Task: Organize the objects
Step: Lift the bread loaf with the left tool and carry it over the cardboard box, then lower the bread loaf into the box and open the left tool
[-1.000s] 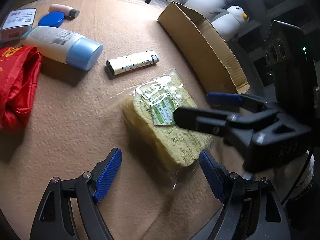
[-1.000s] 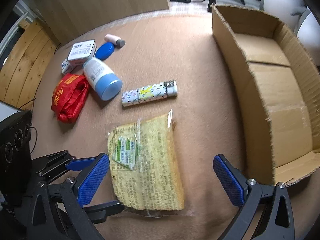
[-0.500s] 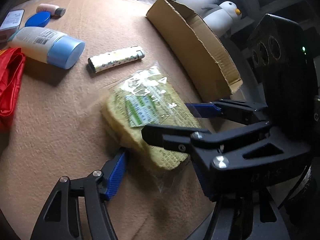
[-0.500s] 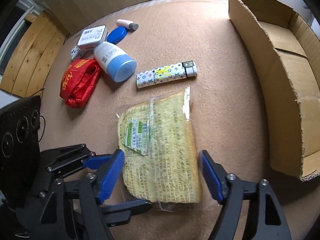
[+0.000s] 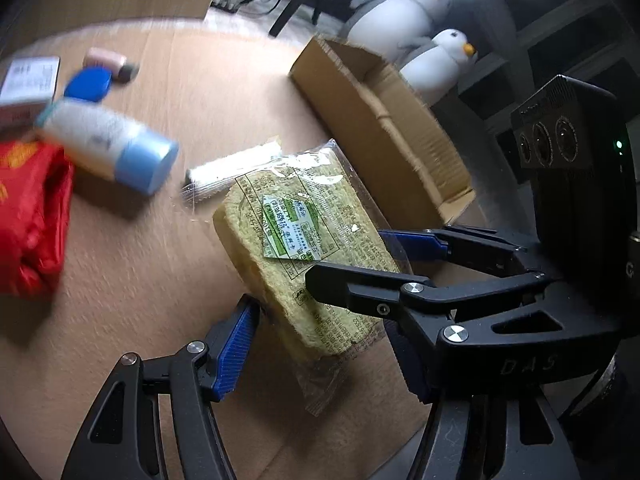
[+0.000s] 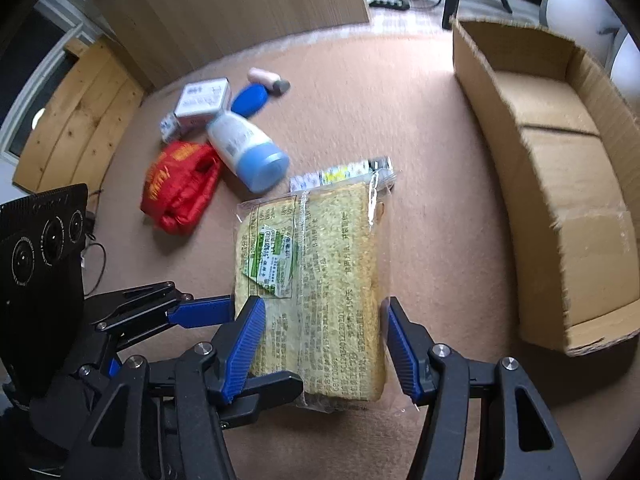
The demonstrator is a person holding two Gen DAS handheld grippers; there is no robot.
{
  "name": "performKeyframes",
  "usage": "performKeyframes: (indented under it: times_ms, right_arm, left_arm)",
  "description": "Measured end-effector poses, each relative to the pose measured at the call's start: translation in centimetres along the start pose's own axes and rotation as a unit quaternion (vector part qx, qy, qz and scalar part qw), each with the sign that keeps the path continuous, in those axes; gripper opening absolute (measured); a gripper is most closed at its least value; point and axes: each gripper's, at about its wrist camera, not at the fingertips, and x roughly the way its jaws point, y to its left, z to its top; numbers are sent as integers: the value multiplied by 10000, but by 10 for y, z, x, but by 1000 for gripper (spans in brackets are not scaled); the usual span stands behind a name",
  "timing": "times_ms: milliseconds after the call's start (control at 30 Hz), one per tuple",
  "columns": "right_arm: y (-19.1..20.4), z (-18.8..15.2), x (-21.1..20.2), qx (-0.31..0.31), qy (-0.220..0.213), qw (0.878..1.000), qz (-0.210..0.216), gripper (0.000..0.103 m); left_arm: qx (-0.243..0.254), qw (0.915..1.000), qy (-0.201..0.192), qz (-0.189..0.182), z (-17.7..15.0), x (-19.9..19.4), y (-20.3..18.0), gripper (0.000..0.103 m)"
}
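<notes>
Item: bagged sponge pack — on mat, just left of cardboard box. R gripper & L gripper both clamped on near end. Step: pickup. Next — joint lift, carry over box wall, w/o bag slipping.

Left wrist camera: sitting low behind its own jaws, looking forward and rightward across the worktop toward the cardboard box and the plush penguins beyond.
Right wrist camera: riding higher, tilting down along its jaws, facing the wooden panels at the far side.
Nearness: both are hovering close over the wrapped yellow packet.
Shared ground: both are taking in the packet, the box, the blue-capped bottle, the red bag, and each other's rig.
</notes>
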Motion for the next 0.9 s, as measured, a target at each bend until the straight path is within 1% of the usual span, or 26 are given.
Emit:
performKeyframes:
  times_ms: [133, 333, 400, 533, 633, 900]
  right_arm:
    - [-4, 7, -22, -12, -261, 9996, -61, 56]
    - [-29, 25, -56, 88, -593, 9979, -228, 56]
    - [-39, 29, -65, 137, -690, 9971, -307, 56]
    - [-67, 37, -82, 296, -840, 9950, -440, 56]
    - [-88, 41, -92, 400, -933, 9931, -592, 56]
    - [-140, 53, -106, 586, -1062, 9892, -826, 56]
  left_arm:
    - [141, 9998, -144, -78, 20, -12, -15, 68]
    - [430, 9985, -282, -167, 53, -4, -52, 67]
    - [513, 9981, -288, -206, 68, 10, -67, 67]
    - [694, 9968, -286, -286, 87, 27, -92, 67]
    - [780, 9960, -254, -359, 104, 49, -110, 67]
    - [876, 9949, -229, -435, 133, 92, -143, 67]
